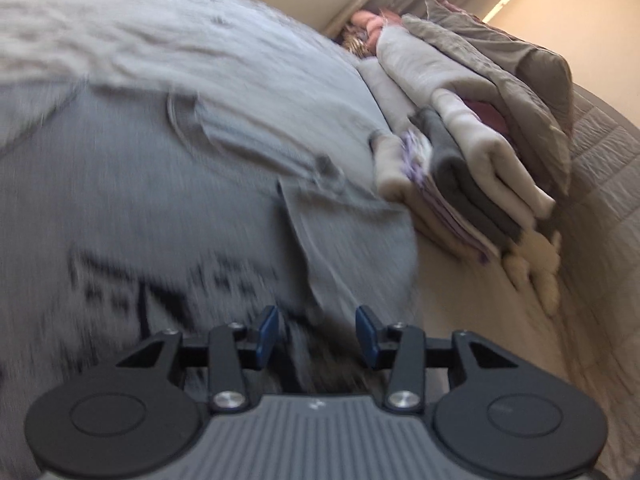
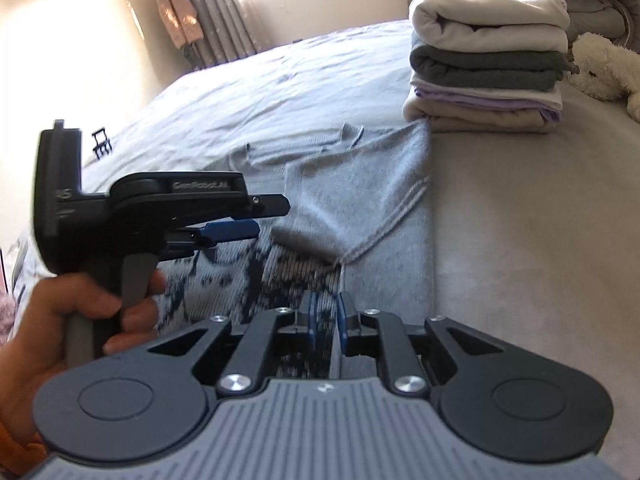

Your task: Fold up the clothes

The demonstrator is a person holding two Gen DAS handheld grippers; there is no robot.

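A grey knitted sweater (image 1: 200,200) with a dark pattern across its lower part lies flat on the bed, one sleeve (image 2: 360,184) folded in over the body. My left gripper (image 1: 318,330) hovers over the patterned part, open, with nothing between its blue pads. The right wrist view shows it side-on at the left, a blue finger (image 2: 228,230) jutting out and a hand (image 2: 60,320) around its handle. My right gripper (image 2: 326,316) sits low over the sweater's patterned hem. Its pads stand a narrow gap apart, with fabric showing in the gap but not pinched.
A stack of folded clothes (image 2: 488,64) stands just beyond the sweater, also seen in the left wrist view (image 1: 460,160). A cream plush toy (image 2: 604,68) and bundled bedding (image 1: 500,52) lie beside it. A small black clip (image 2: 102,142) rests on the bedspread (image 2: 520,240) far left.
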